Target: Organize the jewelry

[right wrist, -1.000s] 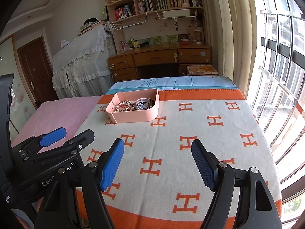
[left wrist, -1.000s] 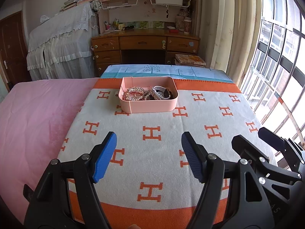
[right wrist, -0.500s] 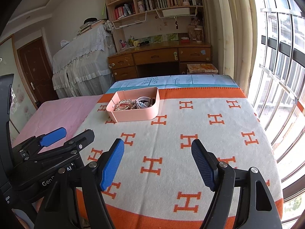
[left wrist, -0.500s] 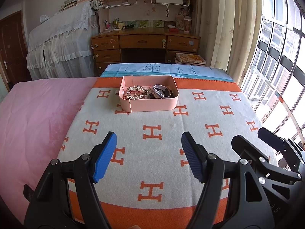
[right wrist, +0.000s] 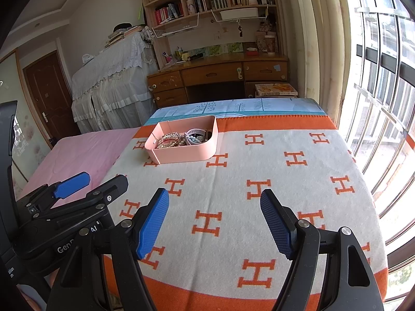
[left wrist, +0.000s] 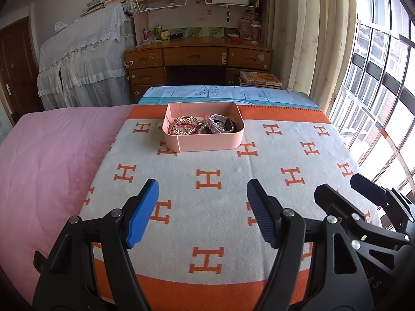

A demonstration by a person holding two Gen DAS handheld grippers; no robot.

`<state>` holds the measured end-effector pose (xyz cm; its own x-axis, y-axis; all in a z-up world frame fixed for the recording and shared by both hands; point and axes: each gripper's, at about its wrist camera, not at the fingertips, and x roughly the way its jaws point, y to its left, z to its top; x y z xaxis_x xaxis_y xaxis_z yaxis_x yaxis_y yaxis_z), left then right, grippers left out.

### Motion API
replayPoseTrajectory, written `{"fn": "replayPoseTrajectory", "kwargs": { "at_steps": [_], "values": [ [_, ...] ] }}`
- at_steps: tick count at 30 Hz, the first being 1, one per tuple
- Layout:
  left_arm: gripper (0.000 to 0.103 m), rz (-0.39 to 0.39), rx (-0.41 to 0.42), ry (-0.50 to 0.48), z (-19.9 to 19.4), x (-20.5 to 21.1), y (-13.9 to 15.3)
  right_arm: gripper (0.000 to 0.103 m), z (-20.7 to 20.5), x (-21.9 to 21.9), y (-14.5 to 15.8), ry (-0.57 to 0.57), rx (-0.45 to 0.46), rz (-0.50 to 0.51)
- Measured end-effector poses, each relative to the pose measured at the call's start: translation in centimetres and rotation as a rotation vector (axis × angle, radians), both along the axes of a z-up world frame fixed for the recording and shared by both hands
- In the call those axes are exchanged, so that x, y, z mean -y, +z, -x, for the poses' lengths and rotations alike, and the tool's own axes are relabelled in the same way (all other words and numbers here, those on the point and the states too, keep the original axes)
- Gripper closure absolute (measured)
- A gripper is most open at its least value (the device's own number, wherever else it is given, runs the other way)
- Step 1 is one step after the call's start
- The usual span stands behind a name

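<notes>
A pink box sits at the far middle of the H-patterned blanket; it also shows in the right wrist view. Inside lie gold bracelets on the left and a pale watch with beads on the right. My left gripper is open and empty, well short of the box. My right gripper is open and empty, also near the blanket's front edge. Each gripper shows at the edge of the other's view.
A pink sheet covers the bed to the left of the blanket. A blue cloth lies beyond the box. A wooden desk and bookshelves stand behind. Windows run along the right side.
Both views have shifted slightly; the box sits a touch higher and farther in view. The jaws stay open and nothing was touched.
</notes>
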<state>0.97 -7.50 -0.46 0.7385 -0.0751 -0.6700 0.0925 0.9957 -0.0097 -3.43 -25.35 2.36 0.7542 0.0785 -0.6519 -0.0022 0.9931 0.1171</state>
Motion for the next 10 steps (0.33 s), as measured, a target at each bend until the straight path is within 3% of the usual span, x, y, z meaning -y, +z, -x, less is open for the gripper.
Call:
{"fn": "replayPoseTrajectory", "kwargs": {
  "at_steps": [10],
  "values": [
    [0.035, -0.002, -0.006, -0.003, -0.02, -0.2, -0.07, 0.029, 0.07, 0.14, 0.0, 0.0, -0.003, -0.006]
  ]
}}
